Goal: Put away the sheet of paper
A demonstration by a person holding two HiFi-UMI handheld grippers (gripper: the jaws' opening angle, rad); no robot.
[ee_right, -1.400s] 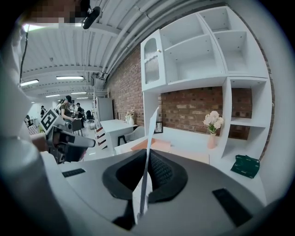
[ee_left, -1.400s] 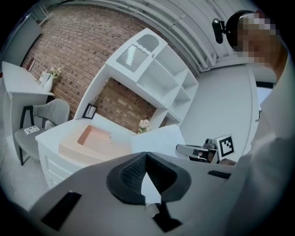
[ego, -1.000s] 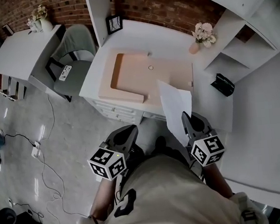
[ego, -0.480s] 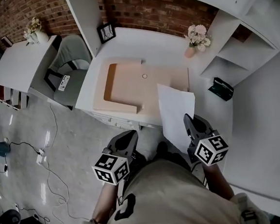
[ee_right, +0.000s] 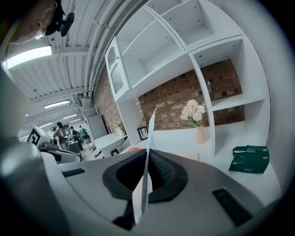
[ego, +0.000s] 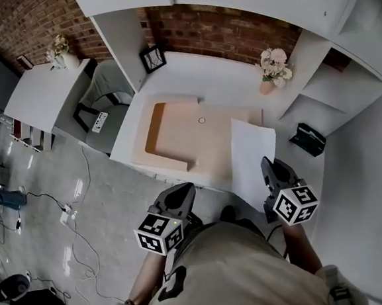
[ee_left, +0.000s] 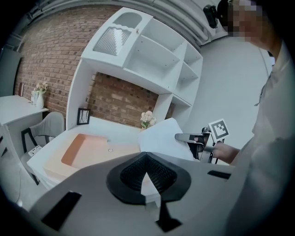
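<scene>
**Paper pinched in the right tool, above the tabletop**

The right tool [ego: 270, 168] [ee_right: 146, 156] has its jaws closed on the near edge of a thin white sheet of paper [ego: 251, 151] [ee_right: 150, 131], which stands edge-on between them. The left tool [ego: 181, 194] [ee_left: 146, 157] has its jaws pressed together with nothing in them.

The sheet reaches forward over the right end of a shallow peach-coloured tray [ego: 186, 139] on the white tabletop [ego: 221, 79]. A pink vase of pale flowers [ego: 273, 65] stands behind, and a dark green pouch [ego: 307, 139] lies to the right.
</scene>
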